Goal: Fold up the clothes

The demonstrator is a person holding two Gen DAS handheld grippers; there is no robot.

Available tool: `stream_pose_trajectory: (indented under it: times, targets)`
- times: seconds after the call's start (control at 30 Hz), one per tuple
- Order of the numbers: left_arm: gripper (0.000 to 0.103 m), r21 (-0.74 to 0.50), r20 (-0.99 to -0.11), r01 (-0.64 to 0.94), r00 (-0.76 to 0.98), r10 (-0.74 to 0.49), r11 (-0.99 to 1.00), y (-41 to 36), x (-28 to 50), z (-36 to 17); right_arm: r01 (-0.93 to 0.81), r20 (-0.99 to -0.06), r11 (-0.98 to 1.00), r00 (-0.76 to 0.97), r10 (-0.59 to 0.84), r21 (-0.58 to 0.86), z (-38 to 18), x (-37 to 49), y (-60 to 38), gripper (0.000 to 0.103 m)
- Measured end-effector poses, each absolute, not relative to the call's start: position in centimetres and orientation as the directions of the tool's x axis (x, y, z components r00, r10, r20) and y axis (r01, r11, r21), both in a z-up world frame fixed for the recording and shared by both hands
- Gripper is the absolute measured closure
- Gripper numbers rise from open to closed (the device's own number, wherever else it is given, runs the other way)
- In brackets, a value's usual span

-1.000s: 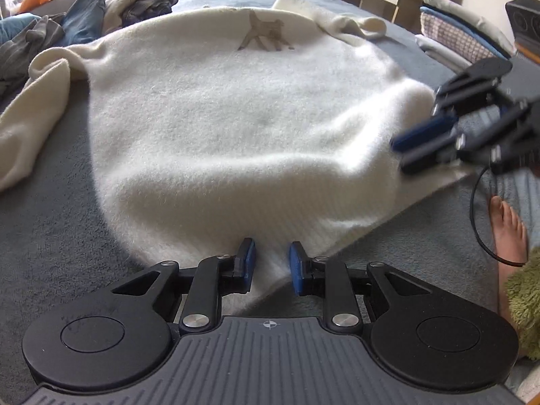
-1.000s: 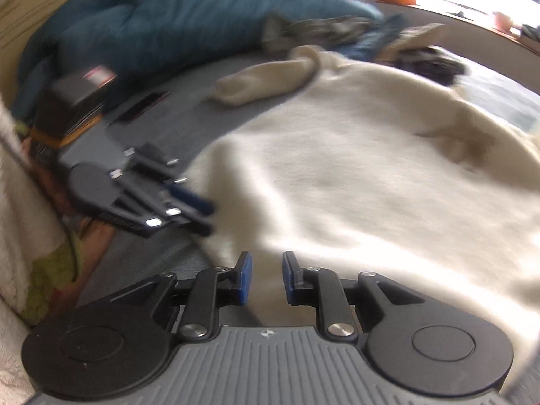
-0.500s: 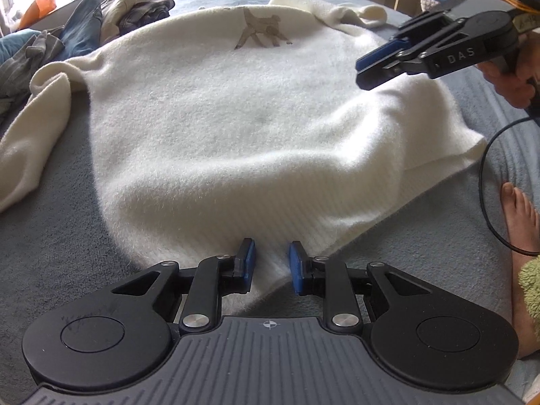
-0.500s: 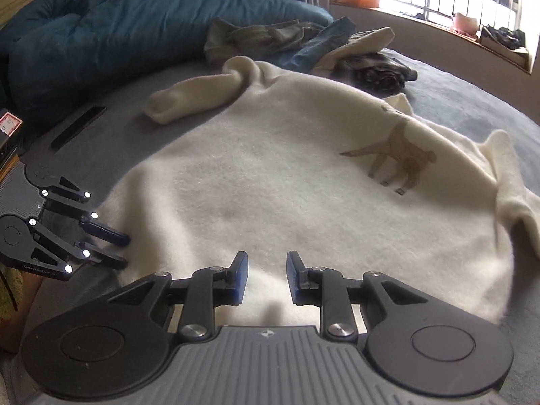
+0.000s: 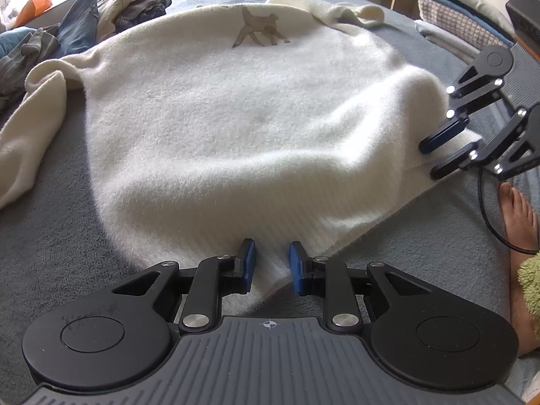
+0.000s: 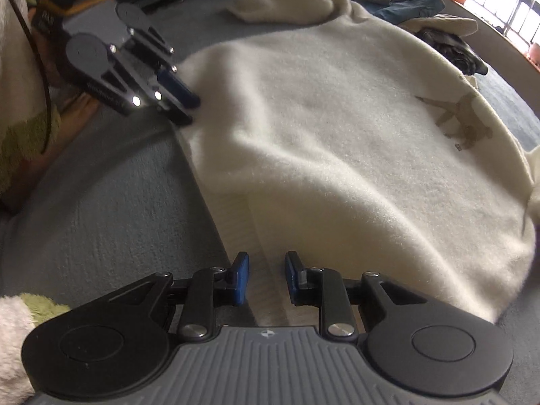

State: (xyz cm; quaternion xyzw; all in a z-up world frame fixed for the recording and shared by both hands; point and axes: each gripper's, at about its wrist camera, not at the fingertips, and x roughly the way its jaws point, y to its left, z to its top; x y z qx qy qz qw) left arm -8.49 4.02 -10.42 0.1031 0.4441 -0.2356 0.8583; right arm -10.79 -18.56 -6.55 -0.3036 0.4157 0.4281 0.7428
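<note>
Fingers (image 5: 248,263) of both grippers slightly apart, cream sweater's (image 5: 236,128) ribbed hem corners between them, grip unclear.

A cream sweater (image 6: 337,155) with a brown dog print (image 6: 462,125) is spread over grey bedding (image 6: 101,209). Its ribbed hem is caught between the blue pads of the right gripper (image 6: 266,278) at the near edge. Far left, the hem's other corner is pinched by the left gripper (image 6: 184,106). More clothes (image 6: 449,40) are piled far right.
</note>
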Motion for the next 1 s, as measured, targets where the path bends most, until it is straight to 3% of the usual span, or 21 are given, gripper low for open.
stream_pose_trajectory:
  times: [0.1,0.23,1.0]
  targets:
    - [0.08,-0.031,-0.809,0.493,0.498,-0.312,0.869,4.0,-8.6,-10.5,-0.884,-0.873,0.456,0.298,0.386,-0.1,-7.1,-10.7,-18.8,0.081]
    - [0.08,-0.029,-0.806,0.497,0.501,-0.314,0.867,4.1,-8.7,-10.6,-0.859,-0.862,0.507,0.309,0.401,-0.072,-6.6,-9.9,-19.9,0.1]
    - [0.08,-0.01,-0.805,0.515,0.504,-0.312,0.857,4.1,-8.7,-10.5,-0.842,-0.88,0.536,0.297,0.372,-0.057,-6.2,-11.1,-21.9,0.101]
